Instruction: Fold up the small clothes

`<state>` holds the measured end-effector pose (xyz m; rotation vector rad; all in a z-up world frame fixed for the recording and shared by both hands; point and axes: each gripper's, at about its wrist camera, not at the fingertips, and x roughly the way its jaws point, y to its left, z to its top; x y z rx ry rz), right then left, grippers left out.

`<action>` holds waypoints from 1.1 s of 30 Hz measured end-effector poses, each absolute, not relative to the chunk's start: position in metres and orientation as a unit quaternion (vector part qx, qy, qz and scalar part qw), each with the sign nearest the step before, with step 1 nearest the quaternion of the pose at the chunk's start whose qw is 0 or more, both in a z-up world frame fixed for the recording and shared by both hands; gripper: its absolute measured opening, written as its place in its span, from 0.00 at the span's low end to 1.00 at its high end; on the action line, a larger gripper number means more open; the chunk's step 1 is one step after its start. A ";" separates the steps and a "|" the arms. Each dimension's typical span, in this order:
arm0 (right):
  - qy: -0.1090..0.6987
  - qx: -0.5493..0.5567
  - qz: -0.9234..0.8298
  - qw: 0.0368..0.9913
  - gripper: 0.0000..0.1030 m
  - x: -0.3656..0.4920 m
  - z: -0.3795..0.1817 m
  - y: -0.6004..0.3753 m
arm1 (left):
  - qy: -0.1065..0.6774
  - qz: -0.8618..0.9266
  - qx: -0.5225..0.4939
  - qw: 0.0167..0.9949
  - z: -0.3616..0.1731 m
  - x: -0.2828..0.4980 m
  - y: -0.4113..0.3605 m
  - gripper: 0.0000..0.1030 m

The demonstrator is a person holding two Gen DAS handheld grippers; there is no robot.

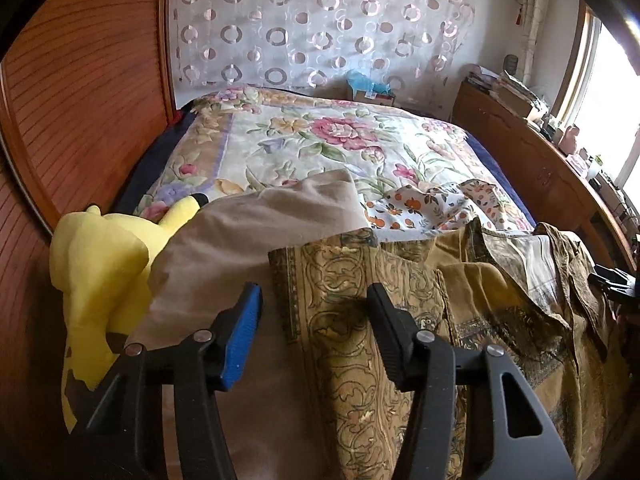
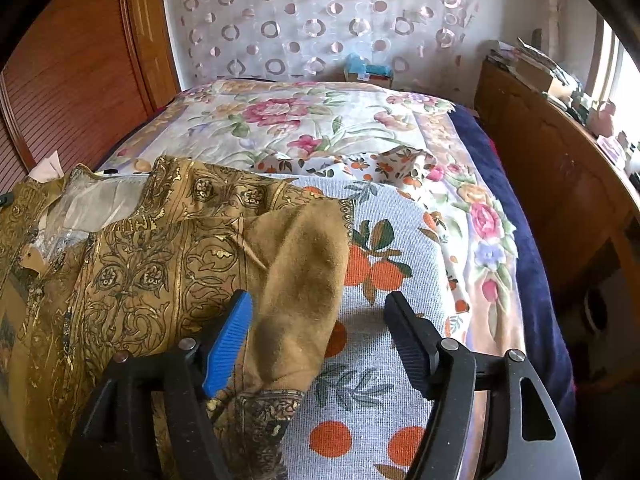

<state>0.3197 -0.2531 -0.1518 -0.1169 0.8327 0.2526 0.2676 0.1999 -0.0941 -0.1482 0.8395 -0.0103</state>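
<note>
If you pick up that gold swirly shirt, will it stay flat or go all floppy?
Probably floppy: the gold shirt already lies in soft folds and wrinkles on the bed. It looks thin, so likely light. One flap has turned over to show its plain inside, so loose parts would likely dangle.

It was a home bedroom: a bed (image 1: 486, 152) under a flowered quilt (image 1: 320, 136), a ribbed wooden headboard (image 1: 80, 92), a curtain (image 1: 320, 20) with pink rings, a cluttered wooden sideboard (image 1: 516, 132) below the window (image 1: 612, 92), a yellow plush toy (image 1: 100, 264).
</note>
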 end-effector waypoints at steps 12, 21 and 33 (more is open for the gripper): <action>0.403 -0.057 0.122 0.905 0.70 0.320 -0.152 -0.253 | 0.374 -0.044 -0.022 0.926 -0.073 0.250 0.162 0.05; 0.405 -0.061 0.132 0.902 0.70 0.325 -0.152 -0.253 | 0.349 -0.093 -0.010 0.933 -0.057 0.224 0.127 0.05; 0.415 -0.083 0.177 0.889 0.04 0.336 -0.146 -0.235 | 0.340 -0.103 -0.010 0.935 -0.050 0.188 0.114 0.04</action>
